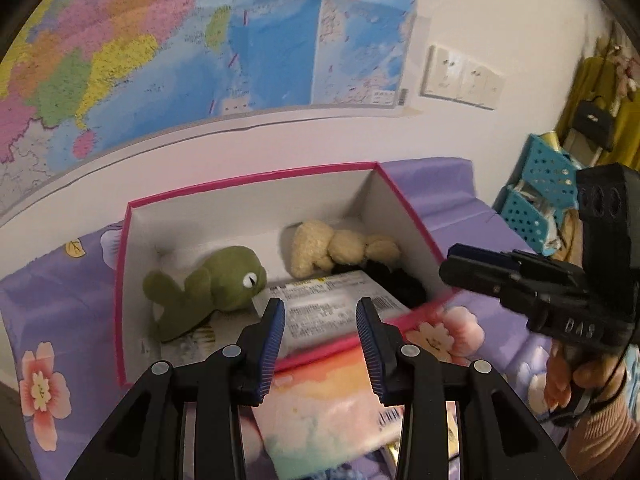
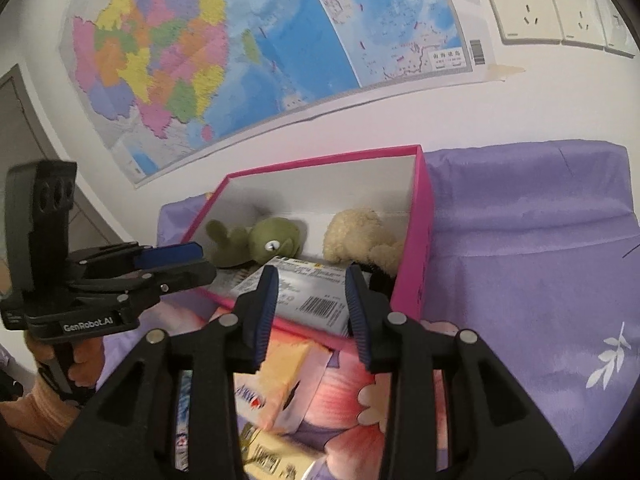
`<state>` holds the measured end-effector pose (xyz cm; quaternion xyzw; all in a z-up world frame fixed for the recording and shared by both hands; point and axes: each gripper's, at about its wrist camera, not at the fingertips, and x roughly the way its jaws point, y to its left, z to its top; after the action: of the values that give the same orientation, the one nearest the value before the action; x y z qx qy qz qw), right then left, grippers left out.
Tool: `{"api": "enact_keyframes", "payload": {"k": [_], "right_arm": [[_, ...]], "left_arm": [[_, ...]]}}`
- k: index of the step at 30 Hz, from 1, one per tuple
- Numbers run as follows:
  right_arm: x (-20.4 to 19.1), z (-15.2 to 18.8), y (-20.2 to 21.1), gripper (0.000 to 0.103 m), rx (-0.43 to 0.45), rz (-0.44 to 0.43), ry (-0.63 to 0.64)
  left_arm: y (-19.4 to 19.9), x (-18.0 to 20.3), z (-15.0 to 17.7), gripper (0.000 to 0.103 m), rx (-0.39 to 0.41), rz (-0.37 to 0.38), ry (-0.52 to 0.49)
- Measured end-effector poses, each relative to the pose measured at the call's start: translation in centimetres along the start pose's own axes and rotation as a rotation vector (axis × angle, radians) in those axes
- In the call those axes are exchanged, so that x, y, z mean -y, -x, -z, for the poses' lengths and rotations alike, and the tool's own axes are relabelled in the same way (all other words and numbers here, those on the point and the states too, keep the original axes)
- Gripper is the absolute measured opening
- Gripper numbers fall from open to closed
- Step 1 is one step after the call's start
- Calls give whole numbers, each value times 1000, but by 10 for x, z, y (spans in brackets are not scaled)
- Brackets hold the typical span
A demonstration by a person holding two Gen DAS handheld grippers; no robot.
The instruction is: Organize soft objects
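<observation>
My left gripper (image 1: 320, 320) hangs over the near rim of the pink box (image 1: 256, 176), jaws spread, nothing pinched between them. My right gripper (image 2: 308, 300) hovers at the same near rim, its jaws opening, with nothing pressed between the pads; a white tissue pack (image 2: 304, 300) with a barcode lies beyond them inside the box. The box stands on a bed covered by a purple flowered sheet (image 2: 540, 280), at the sheet's far edge against the wall. Inside, a green frog plush (image 1: 216, 284) lies toward the left wall; a cream plush (image 1: 336, 248) lies toward the far right corner, with a black soft object (image 1: 400, 284) just beside it against the right wall. The tissue pack fills the near middle of the box floor. In front of the box, on the sheet, a pastel packet (image 1: 332, 400) lies beneath the left jaws, touching the box's near wall. A map (image 2: 240, 60) and wall sockets (image 2: 552, 8) hang above. A blue perforated basket (image 1: 536, 200) stands beyond the bed's right edge.
</observation>
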<state>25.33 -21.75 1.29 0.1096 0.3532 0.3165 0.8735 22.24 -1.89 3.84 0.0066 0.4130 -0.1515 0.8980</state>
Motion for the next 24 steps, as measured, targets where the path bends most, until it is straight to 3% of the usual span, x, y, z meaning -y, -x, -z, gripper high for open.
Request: {"api": "enact_keyframes", "payload": {"k": [7,11,18,24], "right_arm": [[-11,18,33,40,7,-103,6],[-20,33,43,41,-14,-144,18],[-28,64,49,43,-68,-177,20],[-18,92,40,48,-135,-137,-25]], "left_arm": [[50,9,38,43,93,93,-47],[67,7,60,45,107,119,-36],[65,8,100,45,44,186,-3],[40,26,129,45,-49,261,4]]}}
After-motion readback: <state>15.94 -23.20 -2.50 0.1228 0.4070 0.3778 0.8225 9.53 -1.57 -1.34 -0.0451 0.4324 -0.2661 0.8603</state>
